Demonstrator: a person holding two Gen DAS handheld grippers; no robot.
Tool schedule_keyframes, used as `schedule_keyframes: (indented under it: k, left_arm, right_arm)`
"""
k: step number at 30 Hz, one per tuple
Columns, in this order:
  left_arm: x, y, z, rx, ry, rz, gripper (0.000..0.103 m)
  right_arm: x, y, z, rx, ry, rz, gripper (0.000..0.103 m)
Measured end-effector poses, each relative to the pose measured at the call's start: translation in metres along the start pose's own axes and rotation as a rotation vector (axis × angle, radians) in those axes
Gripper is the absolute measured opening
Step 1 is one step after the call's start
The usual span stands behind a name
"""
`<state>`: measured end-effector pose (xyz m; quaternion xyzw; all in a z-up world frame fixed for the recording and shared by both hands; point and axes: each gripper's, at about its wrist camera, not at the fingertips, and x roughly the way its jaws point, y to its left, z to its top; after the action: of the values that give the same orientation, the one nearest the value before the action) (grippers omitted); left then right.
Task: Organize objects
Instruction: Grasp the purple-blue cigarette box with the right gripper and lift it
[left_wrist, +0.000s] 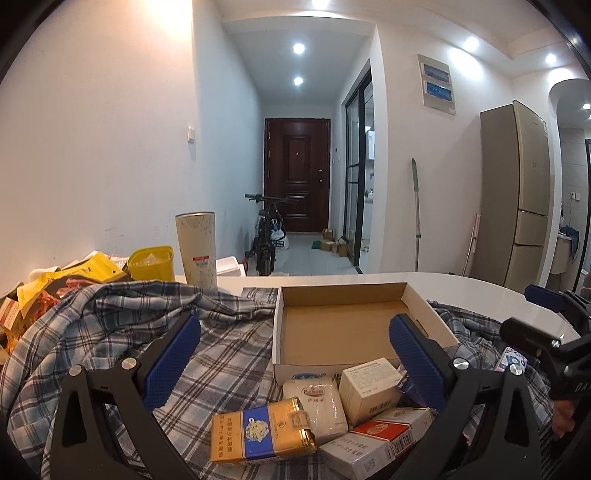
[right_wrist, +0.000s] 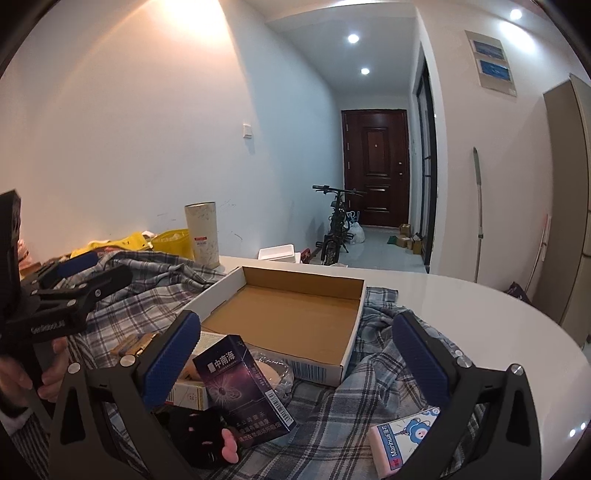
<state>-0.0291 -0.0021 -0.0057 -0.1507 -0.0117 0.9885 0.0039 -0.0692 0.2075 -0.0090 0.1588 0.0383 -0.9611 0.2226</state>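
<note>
We see a white table (right_wrist: 480, 310) draped with a rumpled blue-grey plaid shirt (left_wrist: 229, 347), and on the shirt lies a shallow cardboard box (right_wrist: 284, 314), white outside and bare brown inside, with nothing in it and a barcode on its near wall. Beyond it, at the table's far edge, stands a tall cream tumbler (left_wrist: 196, 251) beside a yellow container (left_wrist: 152, 263) and some yellow snack bags (left_wrist: 74, 284).

Just in front of the box sits a loose heap of small packs. From the left wrist view we make out a gold and blue cigarette pack (left_wrist: 262, 430) nearest us, a white wrapped pack of tissues (left_wrist: 317, 404) touching it, a small white carton (left_wrist: 369, 387) leaning against the box's front wall, and a red and white cigarette pack (left_wrist: 376, 439) lying flat to the right. From the right wrist view a dark purple cigarette pack (right_wrist: 243, 384) stands tilted on the heap, a black item with pink spots (right_wrist: 207, 435) lies below it, and a pink and white eraser (right_wrist: 404, 439) rests apart on the shirt to the right.

Our left gripper (left_wrist: 295, 354) hangs spread wide above the heap, grasping nothing. Our right gripper (right_wrist: 295, 354) is likewise spread apart, its left finger (right_wrist: 170, 362) just beside the purple pack, though we cannot tell whether they touch.
</note>
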Motion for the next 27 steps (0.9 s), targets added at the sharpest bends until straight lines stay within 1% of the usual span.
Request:
schedule_keyframes:
  k: [1,3,4,6,8,10,13,21,24,27]
  left_arm:
    - [0.001,0.001,0.0,-0.004,0.004,0.001,0.103]
    - [0.002,0.002,-0.001,-0.008,0.005,-0.001,0.103]
    - [0.004,0.002,-0.001,-0.005,0.004,0.002,0.103]
    - [0.009,0.003,-0.002,-0.004,0.023,-0.001,0.103]
    - [0.011,0.003,-0.003,-0.008,0.042,-0.014,0.103]
    - [0.011,0.003,-0.003,-0.009,0.044,-0.013,0.103]
    - [0.012,0.004,-0.003,-0.012,0.054,-0.019,0.103]
    - [0.019,0.008,-0.005,-0.038,0.097,-0.016,0.103]
    - [0.022,0.012,-0.006,-0.053,0.111,-0.015,0.103]
    - [0.025,0.014,-0.007,-0.063,0.124,-0.015,0.103]
  right_arm:
    - [0.002,0.004,0.0,-0.02,0.019,-0.008,0.103]
    - [0.008,0.013,0.001,-0.079,0.06,-0.016,0.097]
    - [0.011,0.017,0.001,-0.102,0.082,-0.016,0.092]
    - [0.02,0.026,0.001,-0.137,0.139,-0.001,0.089]
    - [0.032,0.035,-0.003,-0.178,0.196,-0.003,0.082]
    - [0.044,0.042,-0.007,-0.212,0.252,-0.002,0.08]
    - [0.057,0.045,-0.011,-0.203,0.307,0.016,0.079]
    - [0.066,0.051,-0.026,-0.241,0.348,0.034,0.071]
    - [0.066,0.057,-0.031,-0.277,0.357,0.035,0.071]
    - [0.067,0.061,-0.034,-0.302,0.379,0.054,0.071]
